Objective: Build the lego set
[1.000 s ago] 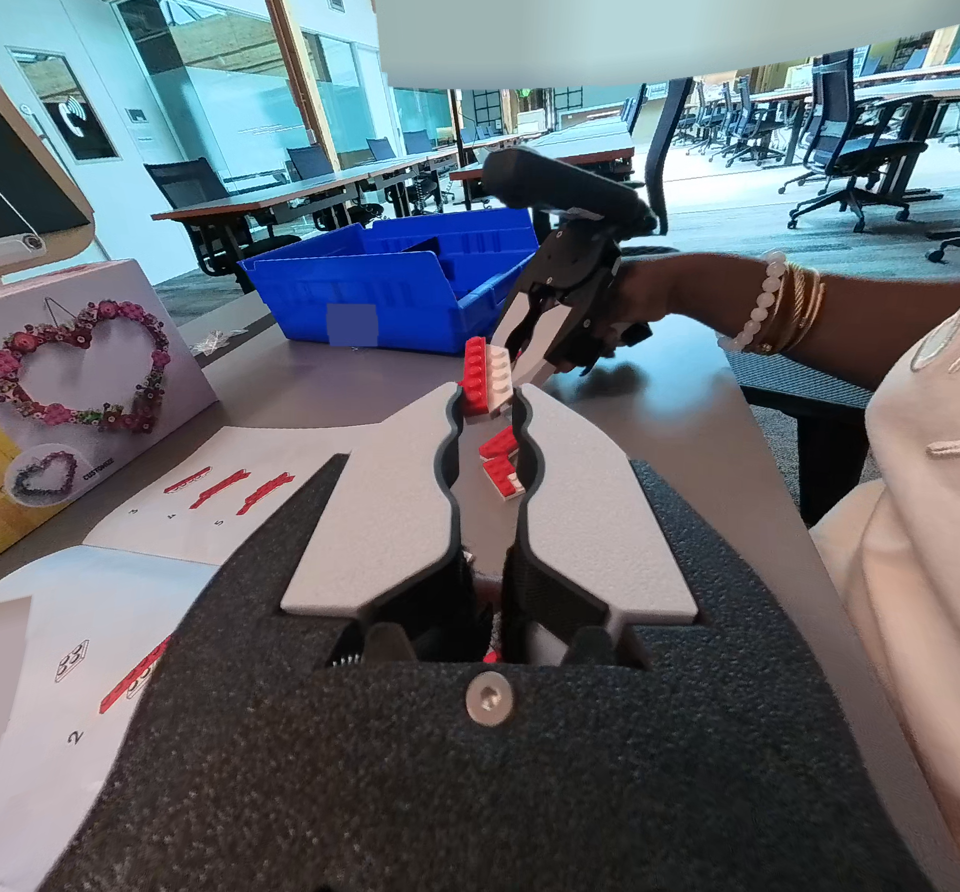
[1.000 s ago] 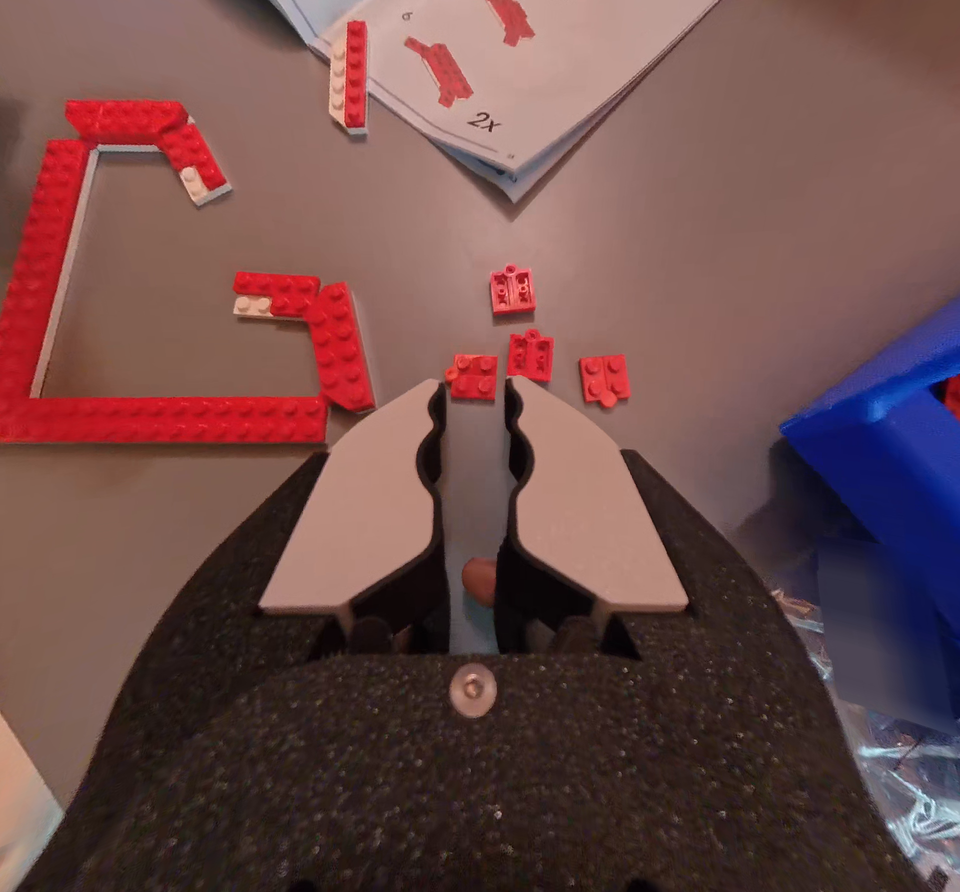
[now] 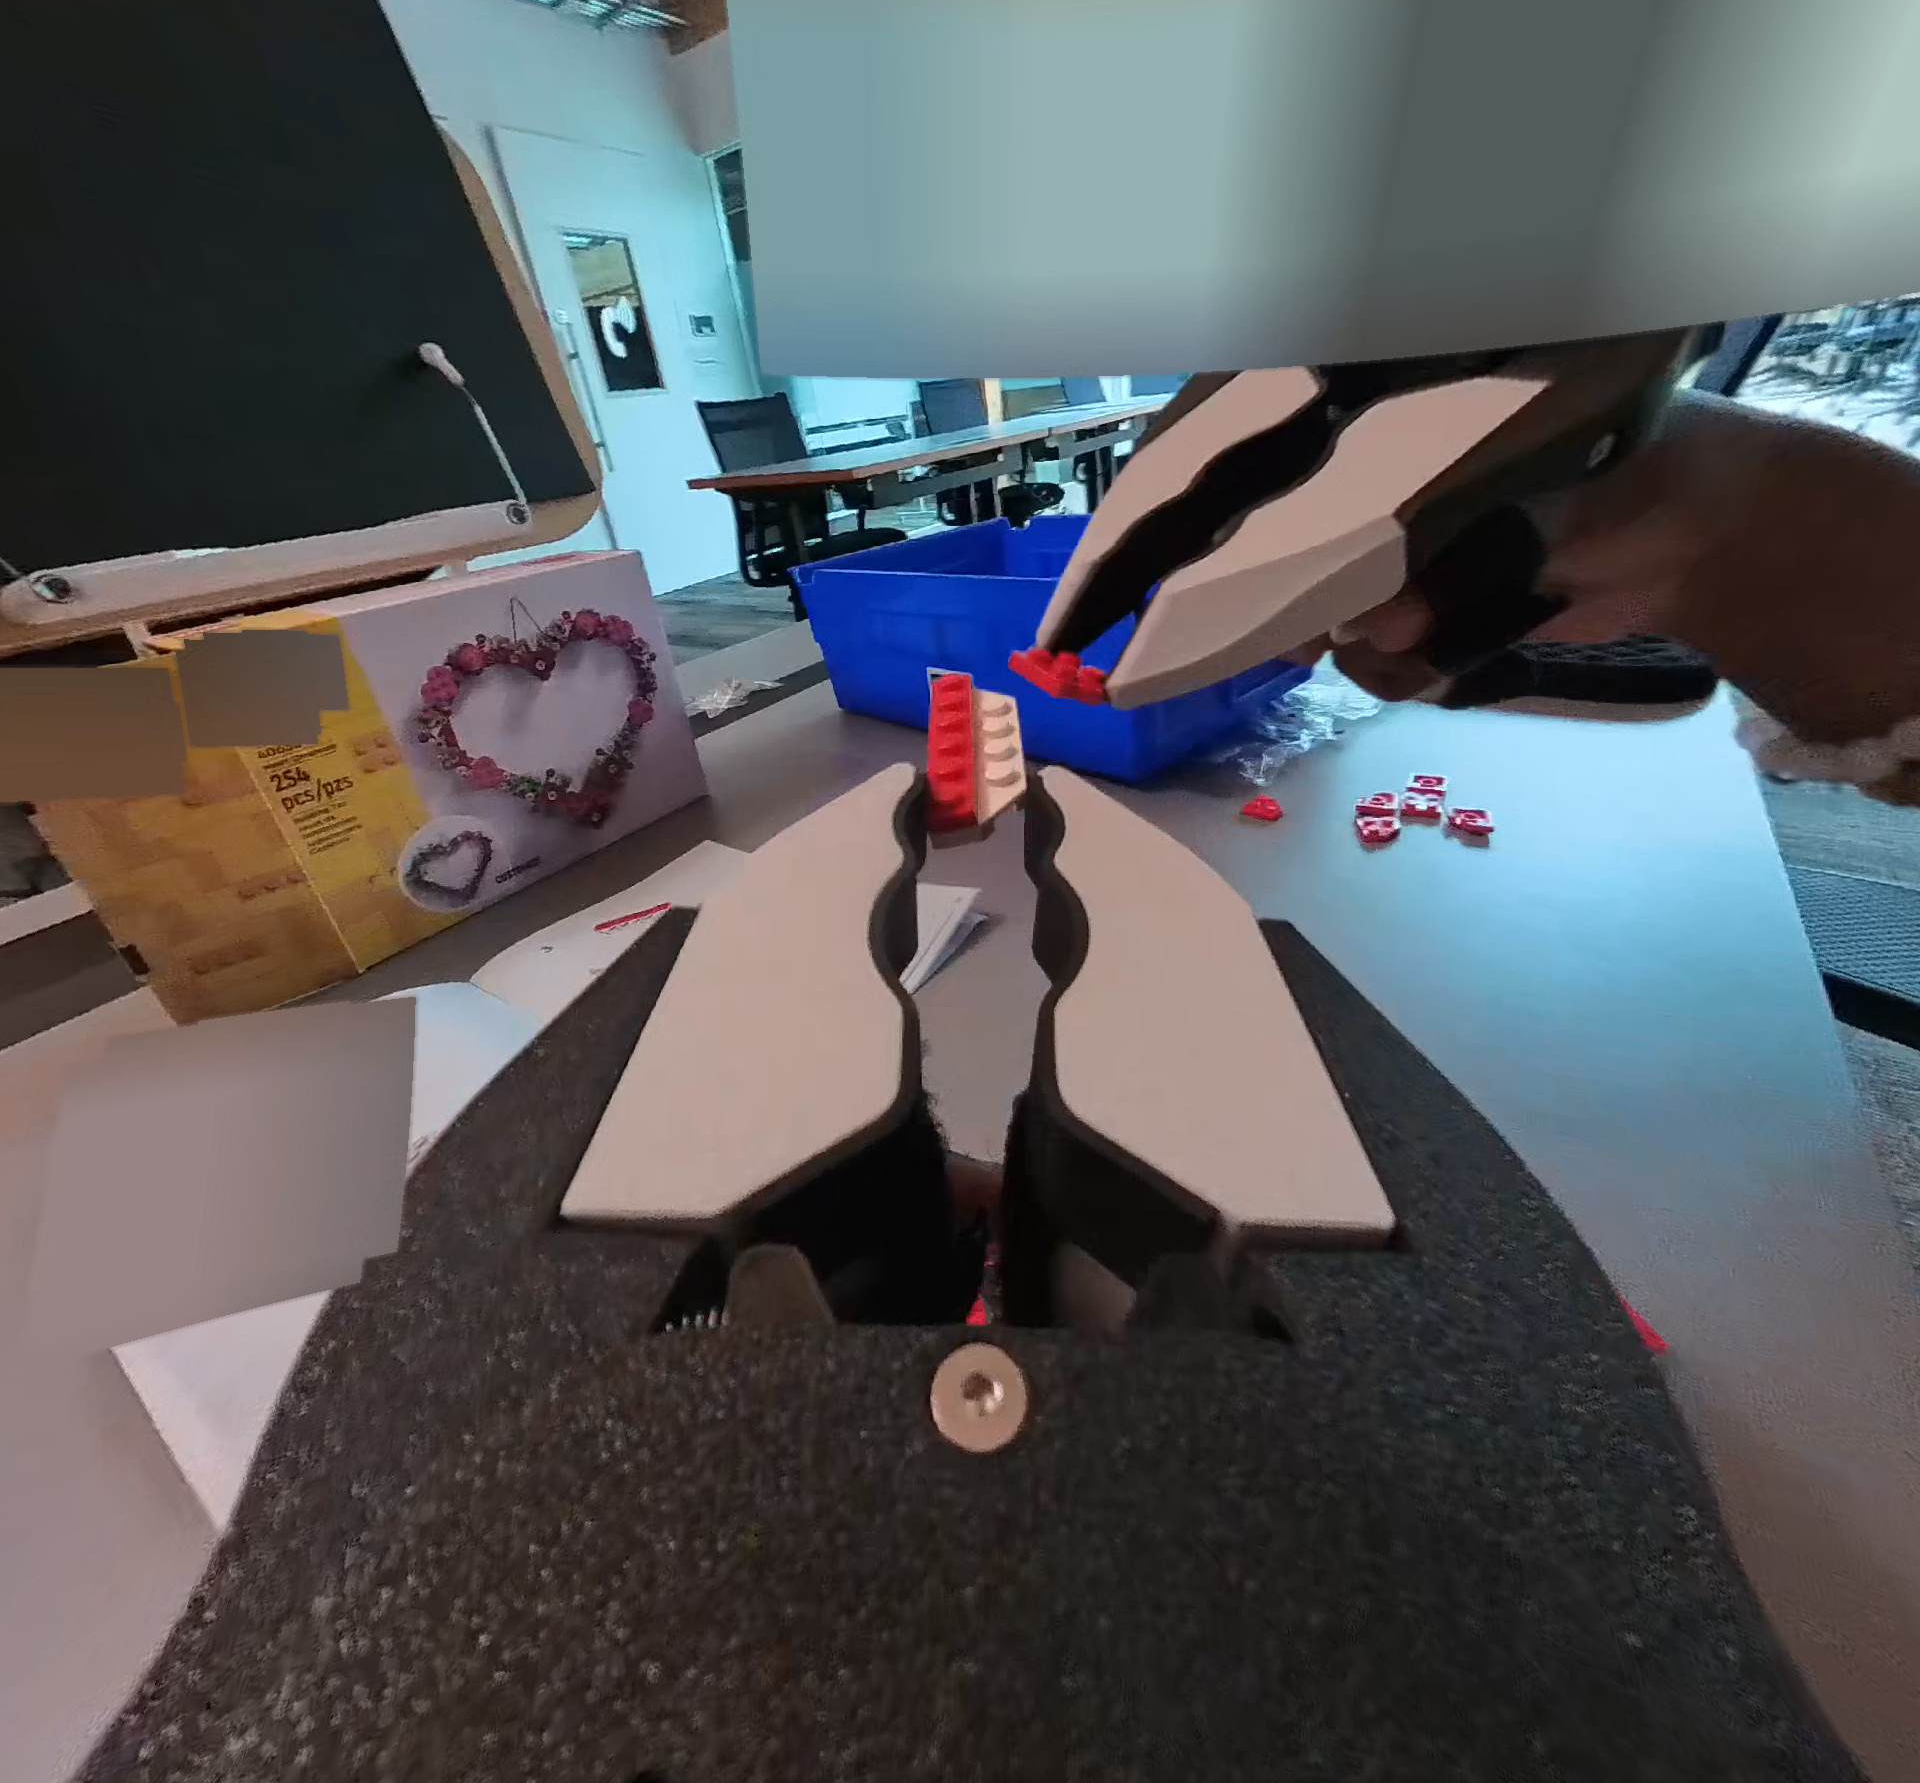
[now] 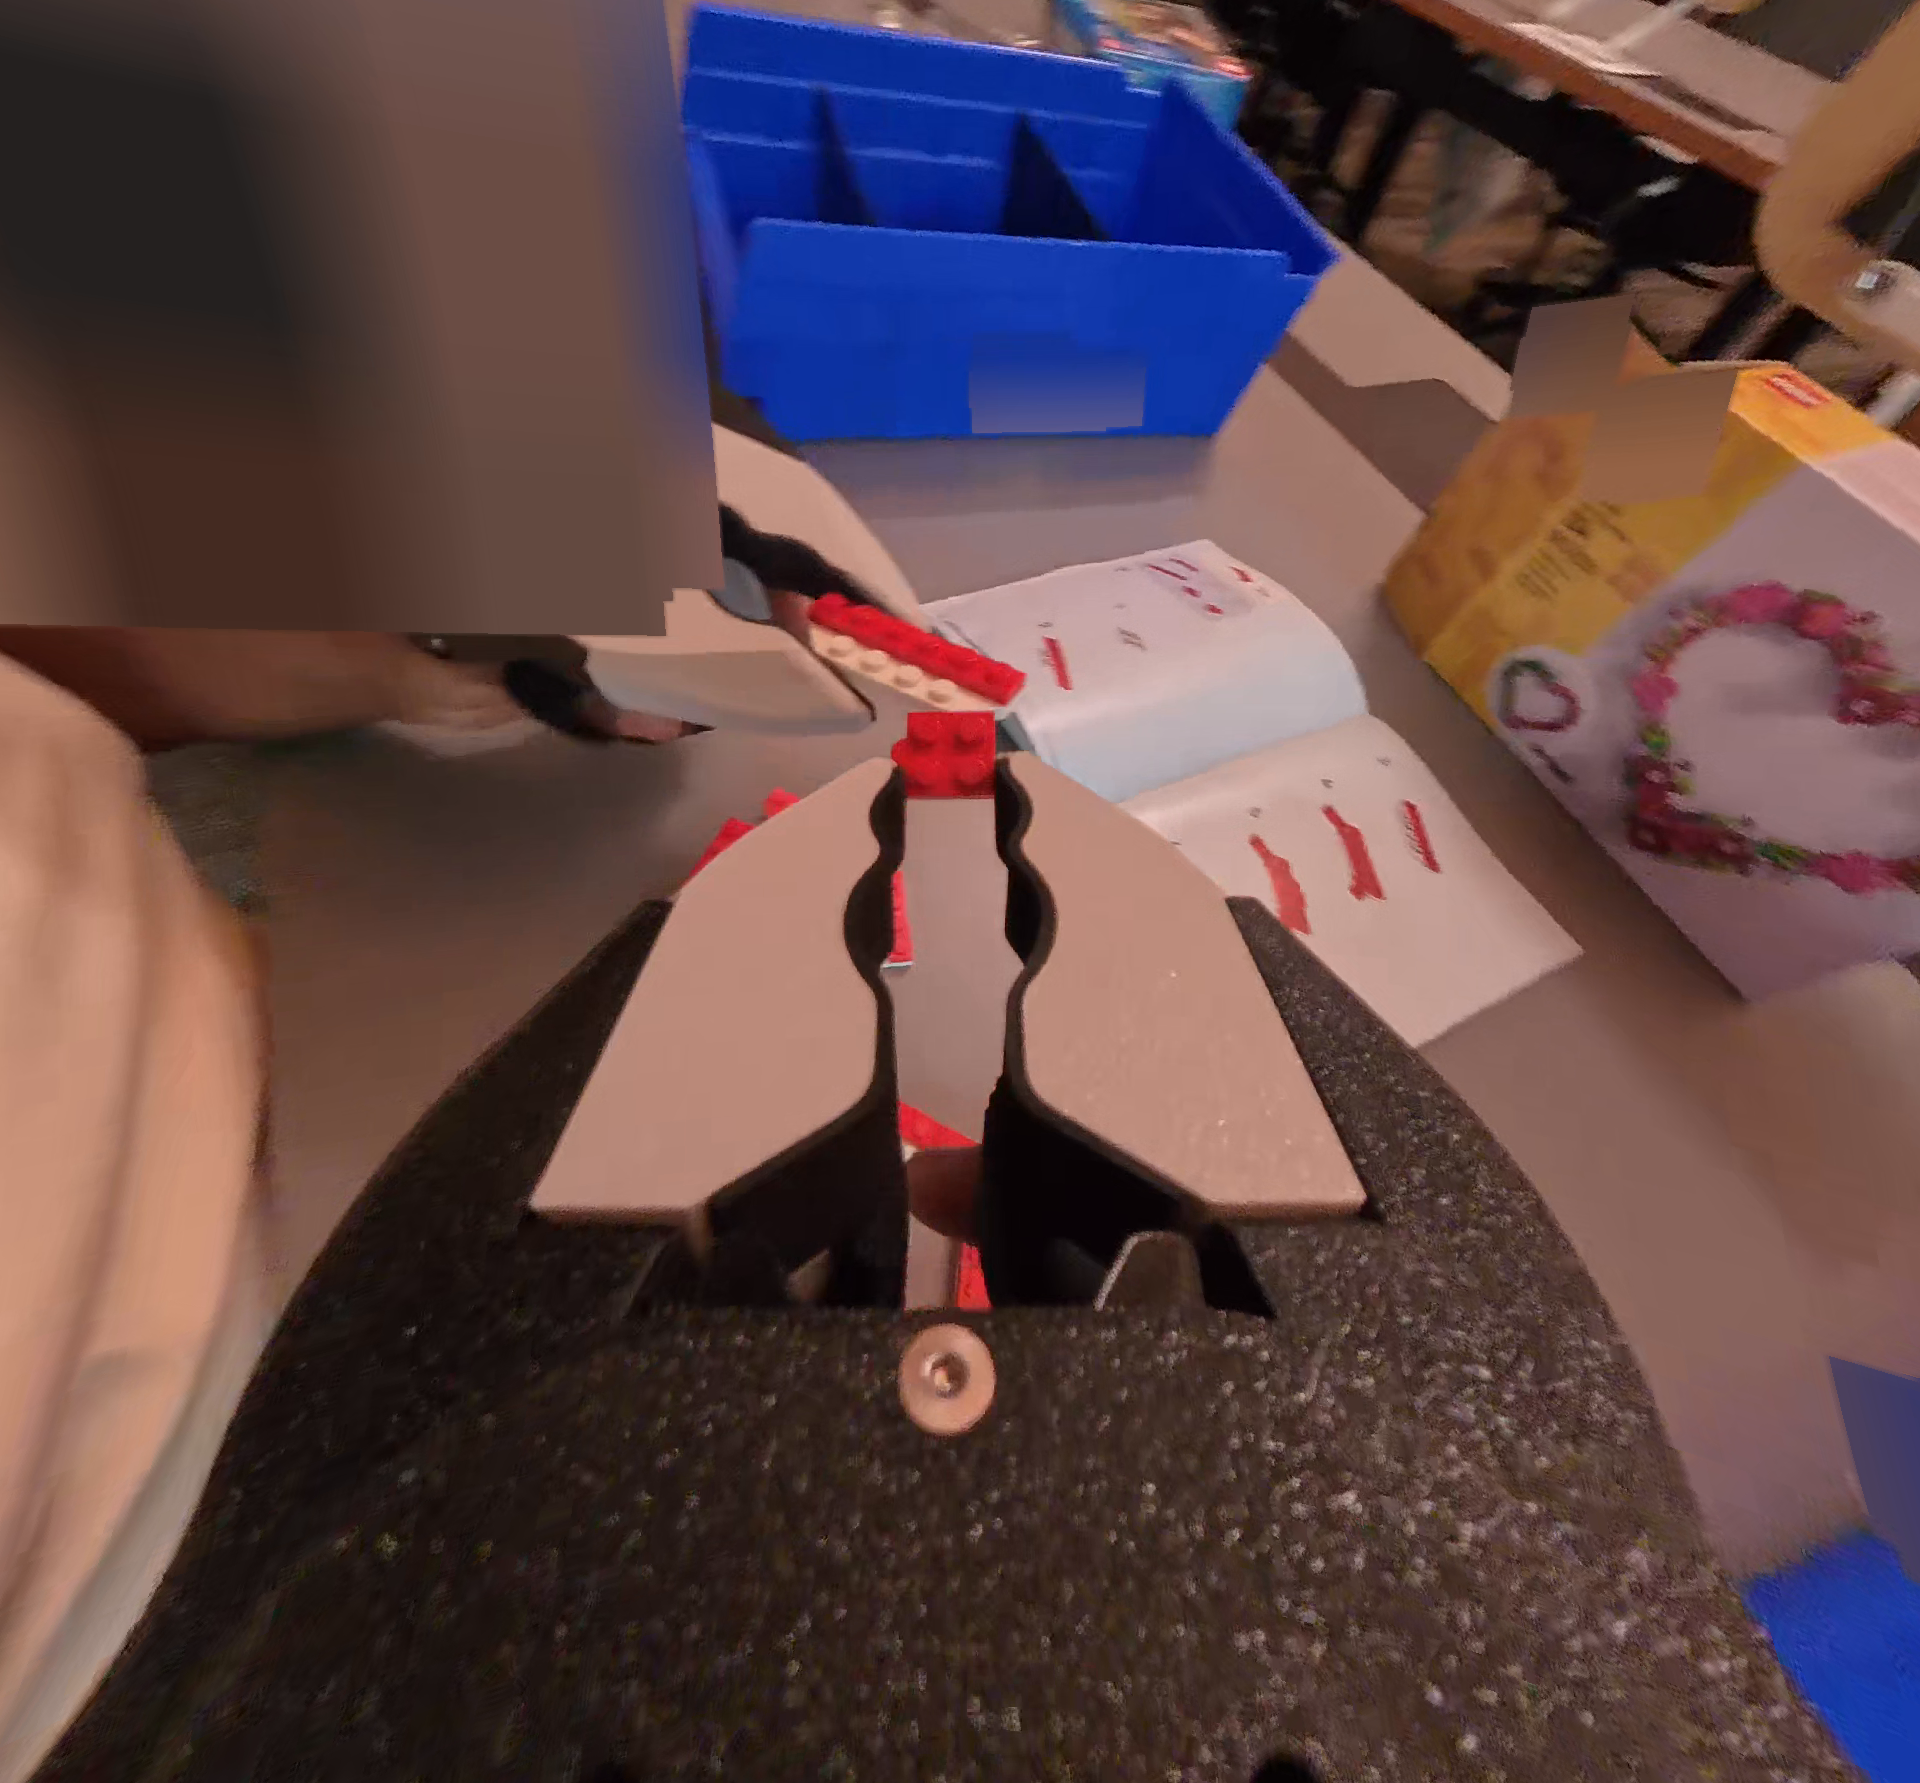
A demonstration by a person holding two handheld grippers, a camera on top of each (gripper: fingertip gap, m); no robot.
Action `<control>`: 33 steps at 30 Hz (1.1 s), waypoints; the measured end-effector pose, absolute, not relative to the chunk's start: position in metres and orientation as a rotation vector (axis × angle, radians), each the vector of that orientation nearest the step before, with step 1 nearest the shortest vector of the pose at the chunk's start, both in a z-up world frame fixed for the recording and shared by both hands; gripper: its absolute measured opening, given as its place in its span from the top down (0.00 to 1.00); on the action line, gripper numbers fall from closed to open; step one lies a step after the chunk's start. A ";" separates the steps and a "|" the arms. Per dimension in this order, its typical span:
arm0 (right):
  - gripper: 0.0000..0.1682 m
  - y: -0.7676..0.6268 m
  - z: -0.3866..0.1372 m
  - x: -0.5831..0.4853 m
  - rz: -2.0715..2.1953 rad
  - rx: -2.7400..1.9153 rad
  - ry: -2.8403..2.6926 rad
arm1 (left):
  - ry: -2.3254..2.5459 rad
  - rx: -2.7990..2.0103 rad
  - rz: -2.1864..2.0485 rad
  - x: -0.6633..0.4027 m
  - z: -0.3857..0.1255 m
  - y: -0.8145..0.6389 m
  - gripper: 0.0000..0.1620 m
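Note:
My left gripper is shut on a long red-and-white plate and holds it above the grey table. The plate also shows in the right wrist view, sticking out of the left gripper. My right gripper is shut on a small red 2x2 plate and holds it just in front of the long plate's end. In the left wrist view the right gripper holds the small red plate right above the long plate.
A blue divided bin stands at the back. The set's box with a heart picture and an open instruction booklet lie nearby. Several small red plates lie loose on the table. Red frame pieces lie below the right gripper. Only a small space, under 4 cm, lies between the two pairs of fingers.
My right gripper took a small red plate off the table and lifted it to the long plate. My left gripper turned and raised the long plate.

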State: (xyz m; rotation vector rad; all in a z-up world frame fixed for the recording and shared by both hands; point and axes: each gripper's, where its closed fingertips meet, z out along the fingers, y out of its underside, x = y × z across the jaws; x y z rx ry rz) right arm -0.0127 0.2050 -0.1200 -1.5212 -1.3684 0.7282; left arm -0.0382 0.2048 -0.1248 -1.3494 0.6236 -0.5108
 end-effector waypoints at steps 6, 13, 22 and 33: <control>0.91 0.201 -0.121 -0.022 0.735 -1.530 -1.328 | 0.630 -1.361 -0.454 -0.048 -0.126 0.208 0.89; 0.90 0.166 -0.199 0.000 0.677 -1.216 -2.141 | 0.695 -1.436 -0.513 -0.070 -0.133 0.212 0.90; 0.82 0.165 -0.239 -0.012 0.630 -0.995 -2.438 | 0.709 -1.415 -0.558 -0.064 -0.131 0.209 0.89; 0.87 0.158 -0.231 -0.005 0.745 -2.101 -1.366 | 0.676 -1.422 -0.603 -0.065 -0.130 0.209 0.89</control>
